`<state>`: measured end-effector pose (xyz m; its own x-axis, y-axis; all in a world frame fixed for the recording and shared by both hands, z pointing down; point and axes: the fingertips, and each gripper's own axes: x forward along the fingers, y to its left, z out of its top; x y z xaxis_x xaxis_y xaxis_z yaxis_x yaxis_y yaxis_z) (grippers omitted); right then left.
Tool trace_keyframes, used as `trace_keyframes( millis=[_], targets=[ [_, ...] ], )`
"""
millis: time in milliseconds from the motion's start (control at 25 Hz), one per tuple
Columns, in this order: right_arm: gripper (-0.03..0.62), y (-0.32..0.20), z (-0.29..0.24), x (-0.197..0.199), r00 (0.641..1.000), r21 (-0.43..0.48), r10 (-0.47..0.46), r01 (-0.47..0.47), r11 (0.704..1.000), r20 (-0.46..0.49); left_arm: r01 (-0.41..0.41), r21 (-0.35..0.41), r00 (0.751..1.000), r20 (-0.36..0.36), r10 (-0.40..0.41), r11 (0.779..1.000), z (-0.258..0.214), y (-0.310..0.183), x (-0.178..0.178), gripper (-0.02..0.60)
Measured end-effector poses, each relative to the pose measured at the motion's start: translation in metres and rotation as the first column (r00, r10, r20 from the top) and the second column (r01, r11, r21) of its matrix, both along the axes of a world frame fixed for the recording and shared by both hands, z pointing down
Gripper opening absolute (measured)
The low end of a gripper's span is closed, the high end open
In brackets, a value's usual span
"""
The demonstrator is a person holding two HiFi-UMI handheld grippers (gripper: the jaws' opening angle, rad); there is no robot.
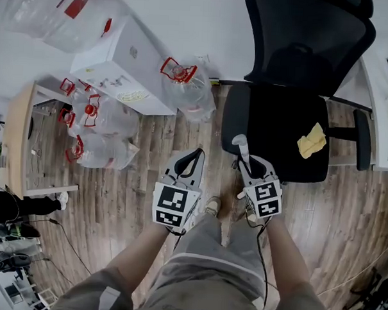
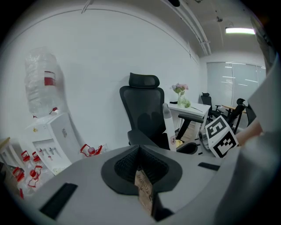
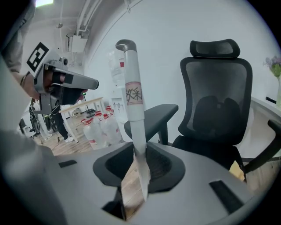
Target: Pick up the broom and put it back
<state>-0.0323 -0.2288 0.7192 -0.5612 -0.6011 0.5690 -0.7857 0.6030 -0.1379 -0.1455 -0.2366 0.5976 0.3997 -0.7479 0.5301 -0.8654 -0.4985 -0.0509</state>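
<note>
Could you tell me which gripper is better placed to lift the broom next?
The right. The right gripper already has the white broom handle upright between its jaws, beside the black chair. The left gripper is apart from the handle, jaws together, holding nothing.

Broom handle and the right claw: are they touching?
Touching. The right gripper view shows the right claw closed on the white broom handle, which stands up from between its jaws.
</note>
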Motion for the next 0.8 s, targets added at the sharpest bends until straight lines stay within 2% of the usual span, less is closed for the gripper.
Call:
trace_keyframes(
  millis=[440, 800],
  targets=[
    [0.103, 0.076, -0.046, 0.045, 0.992, -0.015, 0.095, -0.096, 0.995, -0.086, -0.065, -0.006, 0.998, 0.008, 0.065, 0.998, -0.034, 0.029, 0.0, 0.017],
    [0.101, 0.12, -0.152, 0.079, 0.975, 0.068, 0.222, -0.223, 0.972, 0.02, -0.11, 0.027, 0.994, -0.026, 0.11, 0.994, -0.091, 0.047, 0.009, 0.017]
  ],
)
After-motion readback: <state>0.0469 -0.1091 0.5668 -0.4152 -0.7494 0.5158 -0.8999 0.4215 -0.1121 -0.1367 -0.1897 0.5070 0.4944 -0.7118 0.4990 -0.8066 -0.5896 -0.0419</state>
